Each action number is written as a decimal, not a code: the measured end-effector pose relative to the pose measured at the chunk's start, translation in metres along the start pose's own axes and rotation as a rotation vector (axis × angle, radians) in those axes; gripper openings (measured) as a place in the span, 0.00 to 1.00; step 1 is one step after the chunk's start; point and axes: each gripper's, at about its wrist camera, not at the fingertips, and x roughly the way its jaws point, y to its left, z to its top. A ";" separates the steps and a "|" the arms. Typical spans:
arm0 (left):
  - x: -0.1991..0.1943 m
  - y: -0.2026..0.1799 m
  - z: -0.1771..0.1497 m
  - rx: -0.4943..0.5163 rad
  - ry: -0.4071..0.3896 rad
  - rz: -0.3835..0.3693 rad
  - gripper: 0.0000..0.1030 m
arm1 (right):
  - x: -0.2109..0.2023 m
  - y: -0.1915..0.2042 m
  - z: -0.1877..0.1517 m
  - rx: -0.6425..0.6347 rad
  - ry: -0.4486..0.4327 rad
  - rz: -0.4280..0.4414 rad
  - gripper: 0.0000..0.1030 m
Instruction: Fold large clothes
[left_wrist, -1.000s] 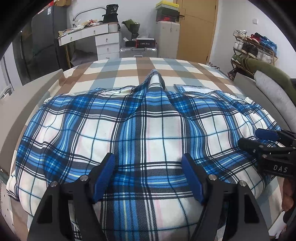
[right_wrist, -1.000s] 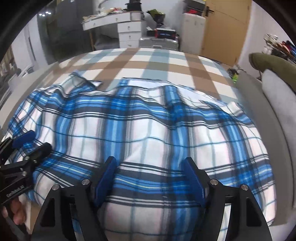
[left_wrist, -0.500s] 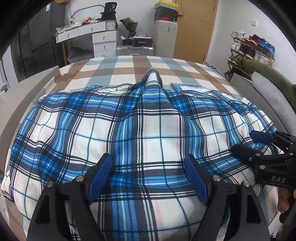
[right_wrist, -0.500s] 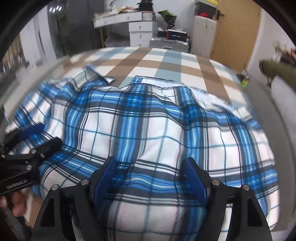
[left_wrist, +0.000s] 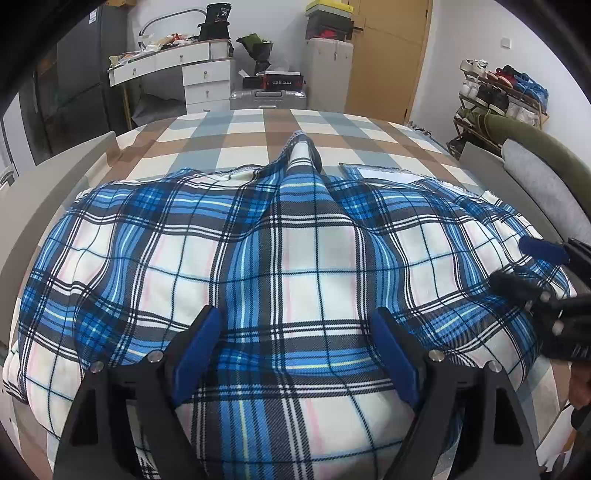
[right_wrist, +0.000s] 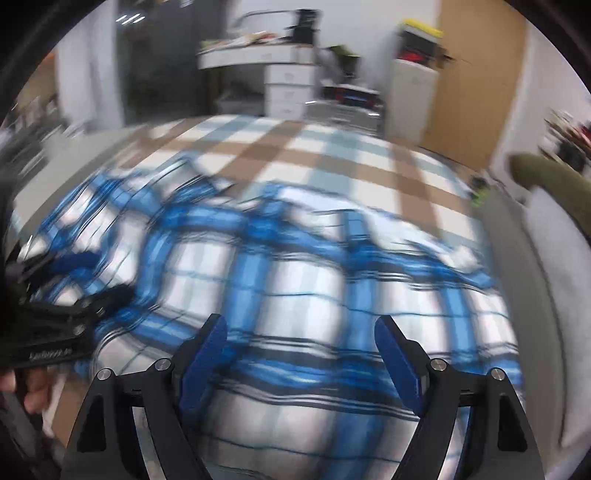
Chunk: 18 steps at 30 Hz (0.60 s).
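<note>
A large blue, white and black plaid garment (left_wrist: 295, 258) lies spread across a bed (left_wrist: 258, 136) covered in a brown, grey and cream check, its far edge rumpled, with one narrow fold running up toward the foot of the bed. The left tool (left_wrist: 295, 332) hangs low over the near part of the cloth, its blue-padded jaws wide apart and opening, the plaid running between them without the pads pressing on it. The right tool (right_wrist: 301, 339), seen through a heavily motion-blurred view, likewise stands with its jaws apart and opening above the near part of the same garment (right_wrist: 295, 288), and no grip on the fabric is visible. Each tool appears at the edge of the other's view: the right one at the right side of the left wrist view, over the garment's right edge, the left one at the left side of the right wrist view, with a person's fingers (right_wrist: 33, 387) showing just below it. Beyond the foot of the bed stand a white desk with drawers (left_wrist: 199, 74), cluttered on top, a silver suitcase (left_wrist: 267, 99) and a wooden door (left_wrist: 388, 55). A shoe rack (left_wrist: 495, 96) sits against the right wall, and a grey cushion (left_wrist: 543, 177) and an olive-green one (left_wrist: 535, 136) rest along the bed's right side.
</note>
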 end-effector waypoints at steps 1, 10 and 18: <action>0.000 0.000 0.000 0.000 0.000 0.000 0.77 | 0.006 0.006 -0.003 -0.034 0.017 -0.007 0.79; 0.000 0.000 0.000 0.001 0.001 -0.002 0.78 | 0.011 -0.064 -0.019 0.136 0.044 -0.060 0.81; 0.001 0.000 0.000 0.006 0.003 0.001 0.78 | -0.006 -0.049 -0.011 0.104 -0.003 -0.013 0.82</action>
